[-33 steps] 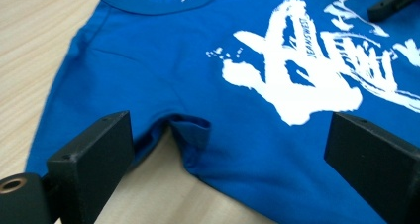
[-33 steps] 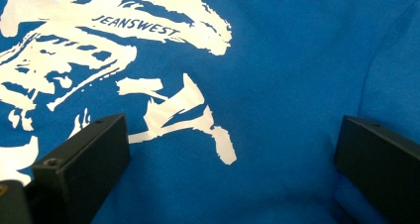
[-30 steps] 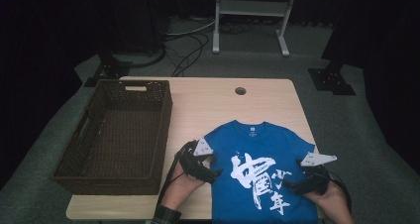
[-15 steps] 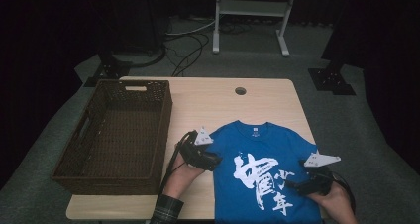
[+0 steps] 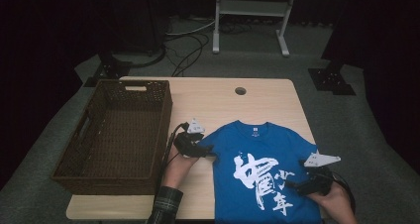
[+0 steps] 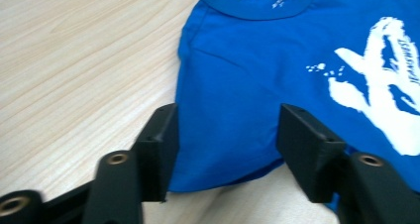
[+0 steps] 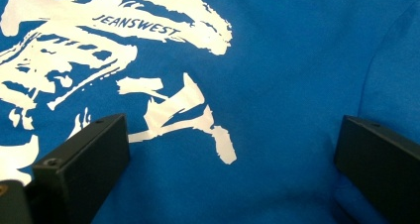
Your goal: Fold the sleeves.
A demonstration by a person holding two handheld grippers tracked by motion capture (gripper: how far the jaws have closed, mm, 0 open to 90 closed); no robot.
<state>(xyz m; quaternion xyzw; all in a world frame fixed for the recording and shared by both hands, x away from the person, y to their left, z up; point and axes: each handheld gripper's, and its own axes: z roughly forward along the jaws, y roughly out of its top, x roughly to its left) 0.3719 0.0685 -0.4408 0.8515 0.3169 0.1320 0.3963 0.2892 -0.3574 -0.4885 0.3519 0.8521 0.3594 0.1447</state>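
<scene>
Left gripper [image 5: 210, 149]: jaws just narrowing astride the left sleeve hem of the blue T-shirt [image 5: 262, 169], pads not yet pinching. We should bite both cloth layers. Shirt: soft knit, white print, flat at table's [image 5: 218, 97] 5 o'clock. Right gripper [image 5: 292, 186]: gaping over print. Wicker basket [image 5: 116, 130]: 9 o'clock.

Wooden table [image 5: 218, 102] carrying wicker basket [image 5: 116, 130] along left edge, blue T-shirt [image 5: 262, 164] lying flat toward near right corner.
</scene>
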